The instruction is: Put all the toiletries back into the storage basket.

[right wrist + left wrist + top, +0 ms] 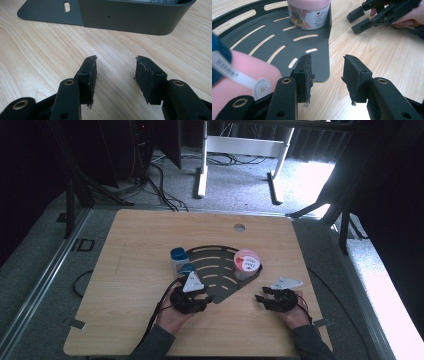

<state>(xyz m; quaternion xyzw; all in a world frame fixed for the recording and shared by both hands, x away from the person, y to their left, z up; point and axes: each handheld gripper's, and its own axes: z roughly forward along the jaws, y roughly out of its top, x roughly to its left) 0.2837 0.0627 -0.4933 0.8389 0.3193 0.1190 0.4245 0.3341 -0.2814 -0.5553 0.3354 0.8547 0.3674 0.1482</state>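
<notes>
Hovering half-open and empty, left gripper (pixel 327 75) needs squaring onto the blue-capped bottle (pixel 178 258); right gripper (pixel 115 77) idles, parted, empty.

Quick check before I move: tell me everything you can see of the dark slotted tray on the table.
The tray is a flat, dark grey, fan-shaped piece that looks like painted metal, cut with rows of curved slots through which the wooden table shows. A low upright wall with a rounded corner runs along its right side. It lies flat near the table's middle. A pink-lidded jar stands upright on it in the right corner by that wall. Neither claw touches it; the left claw hovers open at its near edge.
</notes>
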